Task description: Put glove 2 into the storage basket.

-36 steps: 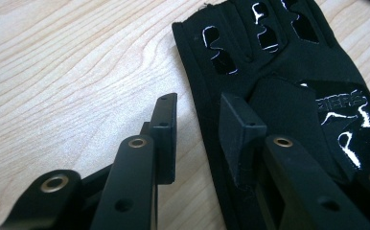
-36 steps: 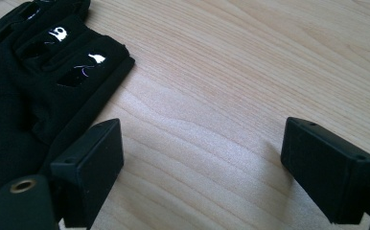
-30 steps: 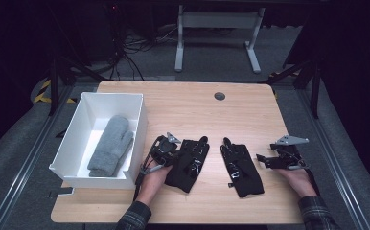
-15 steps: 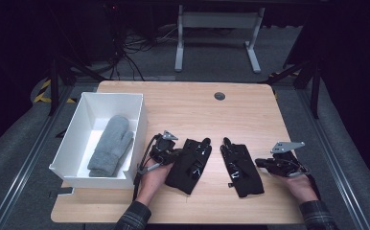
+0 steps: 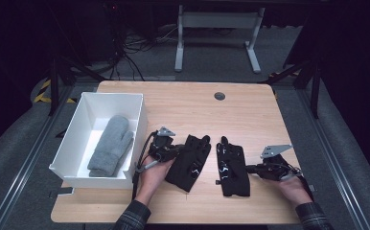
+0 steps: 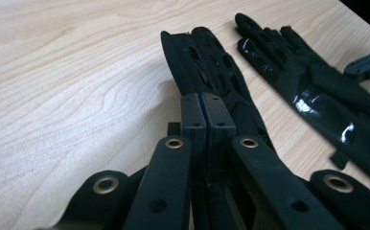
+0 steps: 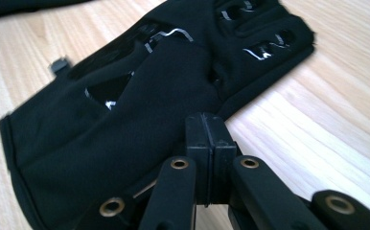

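Two black gloves lie side by side near the wooden table's front, the left glove (image 5: 190,163) (image 6: 207,62) and the right glove (image 5: 233,167) (image 7: 140,120), fingers pointing away. My left gripper (image 5: 175,153) (image 6: 206,112) is shut, its tips at the left glove's cuff-side edge, which rises slightly off the wood. My right gripper (image 5: 249,168) (image 7: 207,132) is shut too, its tips touching the right glove's right edge. I cannot see fabric between either pair of pads. The right glove (image 6: 312,91) also lies beyond the left gripper.
An open white box (image 5: 140,120) stands at the table's left with a grey mitten (image 5: 111,143) inside. A round cable hole (image 5: 219,96) sits near the back edge. Bare wood stretches behind the gloves. The table's right edge is close beside my right hand.
The right gripper has slid left and nearer to the right glove's edge, and its jaws have shut. The left gripper and both gloves have stayed put.
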The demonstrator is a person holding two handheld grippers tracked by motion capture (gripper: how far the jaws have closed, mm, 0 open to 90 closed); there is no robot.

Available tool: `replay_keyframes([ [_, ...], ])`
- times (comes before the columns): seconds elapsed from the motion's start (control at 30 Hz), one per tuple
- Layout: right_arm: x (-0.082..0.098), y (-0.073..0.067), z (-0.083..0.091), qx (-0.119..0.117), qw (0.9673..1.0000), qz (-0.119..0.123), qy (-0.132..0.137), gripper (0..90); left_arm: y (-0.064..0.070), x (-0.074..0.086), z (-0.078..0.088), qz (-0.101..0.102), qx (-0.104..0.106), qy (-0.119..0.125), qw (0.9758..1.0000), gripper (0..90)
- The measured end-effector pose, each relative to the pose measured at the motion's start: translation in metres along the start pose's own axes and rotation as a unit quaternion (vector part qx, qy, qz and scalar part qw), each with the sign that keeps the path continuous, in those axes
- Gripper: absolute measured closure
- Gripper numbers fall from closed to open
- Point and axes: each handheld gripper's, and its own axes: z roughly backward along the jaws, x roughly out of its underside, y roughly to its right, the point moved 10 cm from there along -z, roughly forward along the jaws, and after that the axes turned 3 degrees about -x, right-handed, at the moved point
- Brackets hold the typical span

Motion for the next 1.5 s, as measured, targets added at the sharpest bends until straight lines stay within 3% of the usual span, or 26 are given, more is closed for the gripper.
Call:
replay_keyframes([
  [0.43, -0.013, -0.014, -0.014, -0.017, 0.9997, 0.019, -0.002, 90.0, 0.009, -0.023, -0.004, 0.005, 0.015, 0.024, 0.9996, 89.3],
  [0.87, -0.026, -0.024, -0.027, -0.031, 0.9991, 0.029, 0.004, 90.0, 0.029, -0.037, -0.005, 0.011, 0.053, 0.043, 0.9976, 89.3],
  [1.2, -0.038, -0.031, -0.040, -0.037, 0.9986, 0.038, 0.009, 90.0, 0.043, -0.043, -0.006, 0.004, 0.066, 0.047, 0.9967, 89.3],
  [1.5, -0.056, -0.048, -0.060, -0.051, 0.9972, 0.052, 0.014, 90.0, 0.050, -0.042, -0.005, -0.003, 0.072, 0.043, 0.9965, 89.4],
])
